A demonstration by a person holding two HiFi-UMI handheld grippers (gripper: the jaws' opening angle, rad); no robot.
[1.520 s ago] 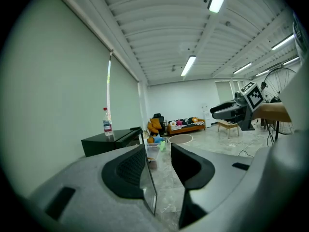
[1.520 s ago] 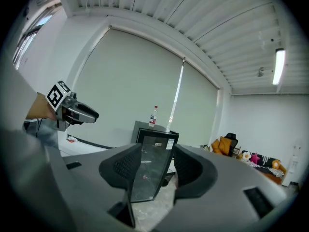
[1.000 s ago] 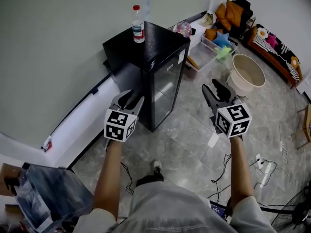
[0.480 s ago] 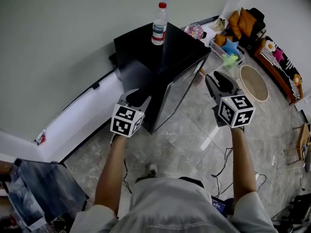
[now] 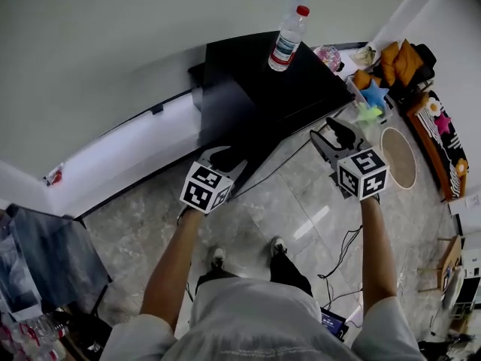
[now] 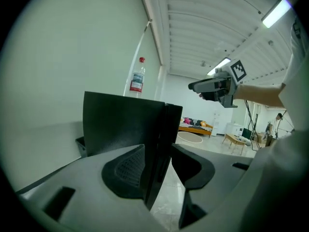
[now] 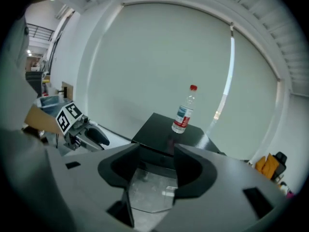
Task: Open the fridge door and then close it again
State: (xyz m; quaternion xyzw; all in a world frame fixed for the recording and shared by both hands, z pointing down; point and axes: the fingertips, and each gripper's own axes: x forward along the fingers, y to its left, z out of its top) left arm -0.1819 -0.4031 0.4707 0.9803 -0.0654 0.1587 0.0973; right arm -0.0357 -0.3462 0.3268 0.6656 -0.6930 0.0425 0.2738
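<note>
Fridge: the black fridge [image 5: 270, 81] stands with its back near the wall [image 5: 113, 51]; a water bottle [image 5: 288, 37] stands upright on its top.
Door: the fridge door [image 7: 150, 185] is shut, flush with the cabinet; it faces the side where the right gripper is; no handle can be made out.
Long axis: the seam between side panel and door runs upright, from the top edge down to the floor [image 5: 263, 209]; a pull on it would have to come from the door's side, not from above.
Left gripper: the left gripper [image 5: 228, 156] hangs just beside the fridge's near corner; its 2 jaws stand apart with nothing between the pads; its own view looks along the side panel, with the upright seam lined up in the gap ahead of it.
Right gripper: the right gripper [image 5: 331, 130] sits off the door's face, farther out than the left one; its jaws have just been opening and now stand wide; nothing is between them; the door's top edge and glass show beyond the gap.
Nearer hand: the left, by the head view; contact with the fridge cannot be told.
Step, as judged: the approach; opening has not begun.
Which edge swings: cannot tell from these views.
</note>
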